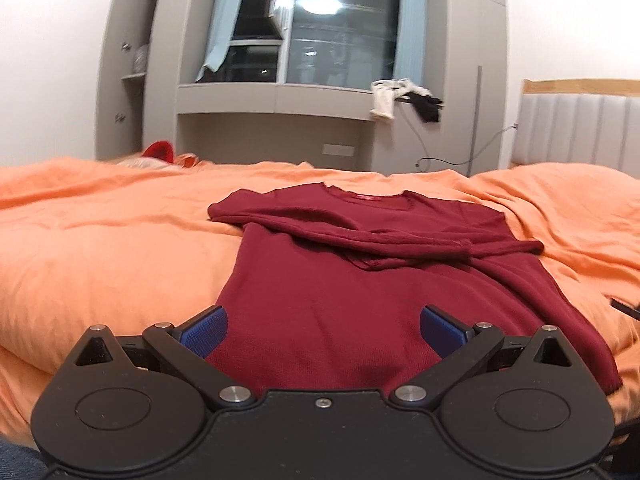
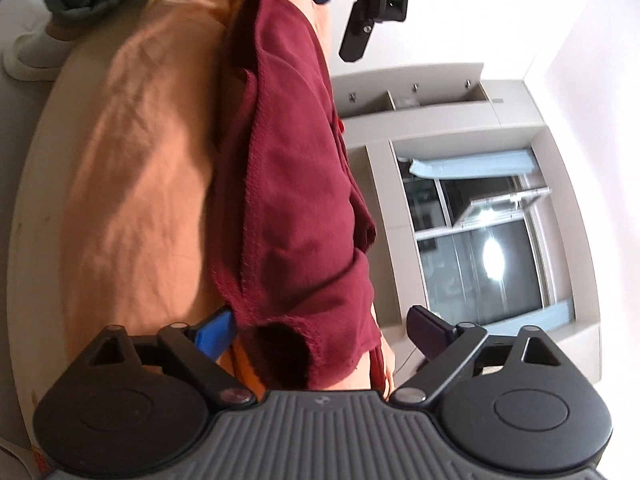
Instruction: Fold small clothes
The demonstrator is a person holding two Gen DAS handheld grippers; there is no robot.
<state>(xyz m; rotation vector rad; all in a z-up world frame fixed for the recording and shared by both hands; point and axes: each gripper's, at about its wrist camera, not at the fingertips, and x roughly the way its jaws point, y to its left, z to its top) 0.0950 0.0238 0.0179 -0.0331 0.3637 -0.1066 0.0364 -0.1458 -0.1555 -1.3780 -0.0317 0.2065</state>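
Dark red knit long-sleeved top [image 1: 372,292] lies on orange bedsheet [image 1: 100,248], near hem hidden by left gripper [image 1: 324,330]; right gripper [image 2: 320,334] likewise; both jaws released.

There was one dark red shirt [image 1: 360,300] on one orange bed [image 1: 100,240]. Two grippers were there, the left gripper [image 1: 324,328] and the right gripper [image 2: 324,332]. One window [image 1: 340,28] had two blue curtains [image 1: 224,16].
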